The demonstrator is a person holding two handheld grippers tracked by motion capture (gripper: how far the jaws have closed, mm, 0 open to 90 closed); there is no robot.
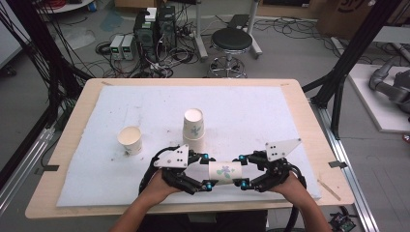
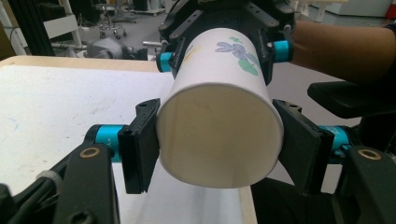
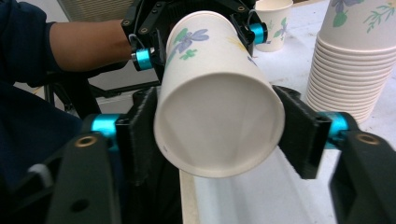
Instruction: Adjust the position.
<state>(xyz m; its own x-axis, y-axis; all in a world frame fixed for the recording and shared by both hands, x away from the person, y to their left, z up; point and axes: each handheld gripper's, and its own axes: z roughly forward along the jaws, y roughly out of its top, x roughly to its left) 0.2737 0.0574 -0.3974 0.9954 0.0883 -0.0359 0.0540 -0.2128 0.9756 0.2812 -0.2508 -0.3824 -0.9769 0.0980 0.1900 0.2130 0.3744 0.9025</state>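
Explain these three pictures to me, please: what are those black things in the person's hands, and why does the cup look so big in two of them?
There is no robot arm here: a person holds a hand-worked claw in each hand. The wide picture comes from a camera above the table. The other two come from small cameras riding on the claws, each looking along its own two black jaws, so whatever is gripped looms large.

On the white mat stand a stack of cups, turned upside down, and a single cup, upright, to its left.

Between the hands a paper cup with a flower print is held on its side. The left claw clamps one end and the right claw the other.
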